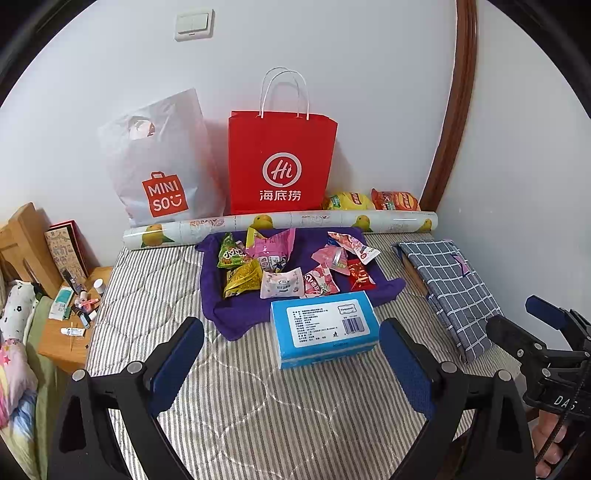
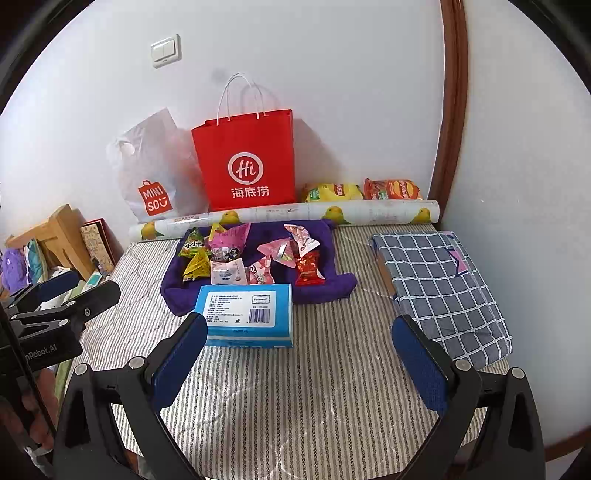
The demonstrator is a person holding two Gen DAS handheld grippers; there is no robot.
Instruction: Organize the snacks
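A bedroom in someone's home

The surface was a striped quilted mattress [image 1: 155, 295] set against a white wall with a light switch [image 1: 194, 24]; a wooden bedside table [image 1: 64, 339] (strewn with small toiletries) stood beside it, with shopping bags, a MINISO bag [image 1: 162, 173] and a red Haidilao bag [image 1: 280, 162], leaning at the wall.

White wall [image 1: 332, 55] with a light switch [image 1: 194, 24]; brown wooden frame [image 1: 456, 110] at right; striped mattress [image 1: 258, 406] below; wooden bedside table [image 1: 62, 343] at left.
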